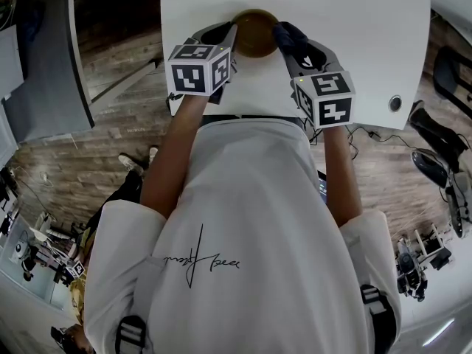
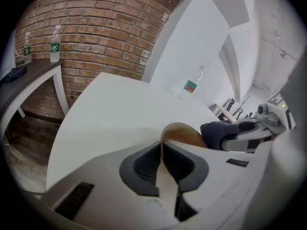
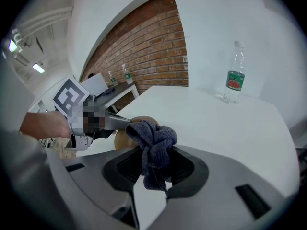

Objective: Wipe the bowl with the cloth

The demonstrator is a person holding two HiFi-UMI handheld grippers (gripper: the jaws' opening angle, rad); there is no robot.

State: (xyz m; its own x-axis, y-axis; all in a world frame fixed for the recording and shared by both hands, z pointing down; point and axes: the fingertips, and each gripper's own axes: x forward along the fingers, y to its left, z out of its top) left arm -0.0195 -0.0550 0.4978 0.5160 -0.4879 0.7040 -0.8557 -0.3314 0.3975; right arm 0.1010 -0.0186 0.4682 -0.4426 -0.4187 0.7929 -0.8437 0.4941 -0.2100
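Observation:
A brown wooden bowl (image 1: pixel 254 32) sits near the front edge of the white table (image 1: pixel 361 35). My left gripper (image 1: pixel 230 41) is shut on the bowl's left rim; in the left gripper view the thin rim (image 2: pixel 161 147) is pinched between the dark pads and the bowl (image 2: pixel 184 133) tilts up. My right gripper (image 1: pixel 286 43) is shut on a bunched dark blue cloth (image 1: pixel 291 37) at the bowl's right side. In the right gripper view the cloth (image 3: pixel 153 145) bulges out of the jaws and touches the bowl (image 3: pixel 123 134), with the left gripper (image 3: pixel 103 121) just beyond.
A clear water bottle with a green label (image 3: pixel 233 78) stands farther back on the table. A round black port (image 1: pixel 395 103) sits in the table's right front corner. Two more bottles (image 2: pixel 54 44) stand on a side shelf by the brick wall. Cables and gear lie on the floor at right.

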